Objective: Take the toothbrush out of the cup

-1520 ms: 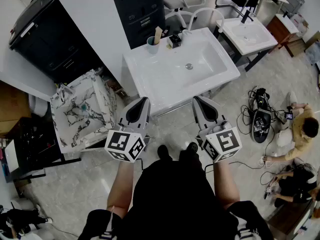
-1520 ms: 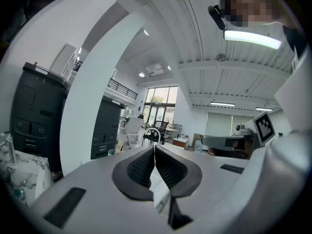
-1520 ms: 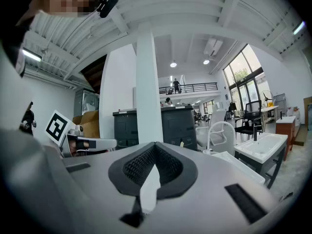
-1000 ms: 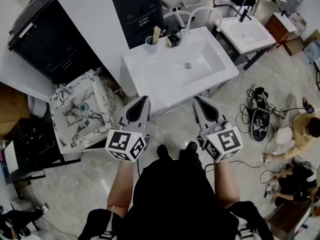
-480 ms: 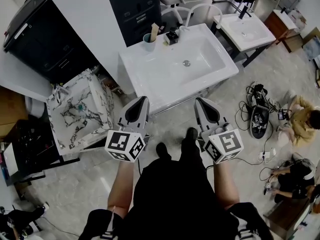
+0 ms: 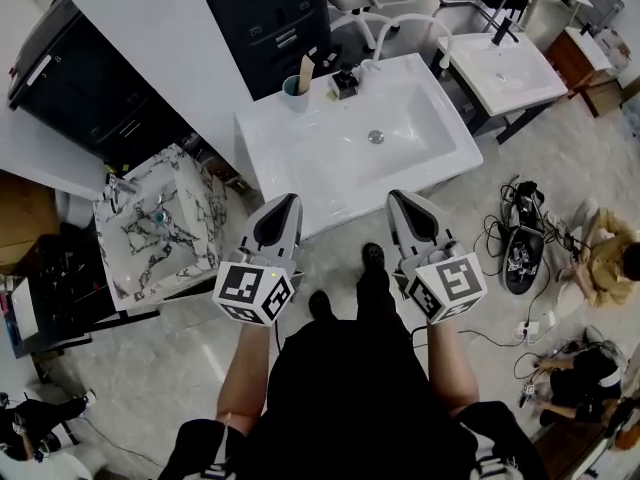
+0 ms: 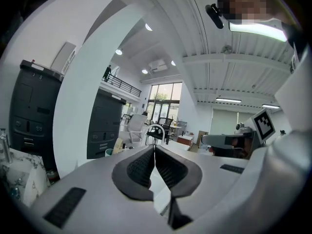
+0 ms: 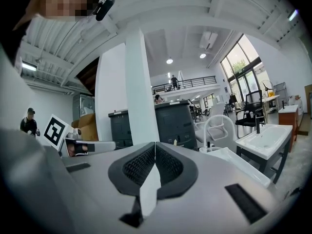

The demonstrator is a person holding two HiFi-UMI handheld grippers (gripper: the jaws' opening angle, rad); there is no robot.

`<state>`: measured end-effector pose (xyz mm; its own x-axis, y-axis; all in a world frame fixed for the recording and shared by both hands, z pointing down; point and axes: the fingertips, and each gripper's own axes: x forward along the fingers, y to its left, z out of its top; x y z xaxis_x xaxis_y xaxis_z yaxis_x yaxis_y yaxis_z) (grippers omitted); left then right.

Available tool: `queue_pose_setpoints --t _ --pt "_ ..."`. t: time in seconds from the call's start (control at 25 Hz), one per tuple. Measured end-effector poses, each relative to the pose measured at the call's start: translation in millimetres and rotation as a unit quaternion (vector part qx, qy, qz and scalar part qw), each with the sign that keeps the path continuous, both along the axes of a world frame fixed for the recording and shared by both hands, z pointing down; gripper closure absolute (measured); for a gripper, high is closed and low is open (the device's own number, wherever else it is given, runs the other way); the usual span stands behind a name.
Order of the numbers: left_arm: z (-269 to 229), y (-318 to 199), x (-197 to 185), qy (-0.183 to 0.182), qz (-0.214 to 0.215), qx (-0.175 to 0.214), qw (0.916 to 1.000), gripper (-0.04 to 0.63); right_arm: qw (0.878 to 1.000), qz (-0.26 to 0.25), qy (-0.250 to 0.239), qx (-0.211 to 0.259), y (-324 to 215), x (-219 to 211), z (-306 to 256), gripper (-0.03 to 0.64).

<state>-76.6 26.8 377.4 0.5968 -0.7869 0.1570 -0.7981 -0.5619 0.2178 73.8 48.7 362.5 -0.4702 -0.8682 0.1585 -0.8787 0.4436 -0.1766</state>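
Position: the cup [image 6: 295, 87] stands at the upper middle of the head view, on the back left corner of the white washbasin [image 6: 275, 153], close to its rim. The toothbrush [image 6: 305, 70] sits upright in the cup, its pale top leaning slightly right. A small black item [image 6: 343, 83] stands just beside the cup.

Tool state: the left tool [image 6: 284, 203] and the right tool [image 6: 402, 198] are both held low in the frame, over the front edge of the washbasin and well apart from the cup. Each has its jaws pressed together with nothing between them.

Risks, as judged:
- Neither tool can take the brush until its jaws part; arriving closed would knock the handle or the cup.
- The cup looks light and is not braced. A slanted pull could drag the brush against its lip, tipping it off the corner or into the bowl.
- A wide approach from the right may strike the black item
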Motion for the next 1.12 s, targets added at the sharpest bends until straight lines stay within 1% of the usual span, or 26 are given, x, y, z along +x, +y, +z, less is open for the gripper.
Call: queue_pose_setpoints --t 0.28,0.56,0.72,0.92,1.12 --pt "-8 -42 24 -0.008 -0.044 0.005 0.9990 0.577 0.999 -0.049 -0.008 0.011 -64 20 -9 0.586" --pt "-14 -78 52 -0.018 -0.082 0.008 0.9965 0.577 0.995 -0.101 -0.019 0.016 -114 39 -12 0.586" --pt "-12 -92 68 -0.022 -0.101 0.005 0.9946 0.577 0.992 -0.124 -0.023 0.011 -138 49 -8 0.586" --pt "-6 -102 81 -0.022 -0.133 -0.003 0.9909 0.577 0.986 -0.165 -0.022 0.007 -157 56 1 0.586" --pt "2 -104 84 -0.025 -0.154 -0.012 0.9876 0.577 0.983 -0.181 -0.025 -0.012 -169 57 11 0.586"
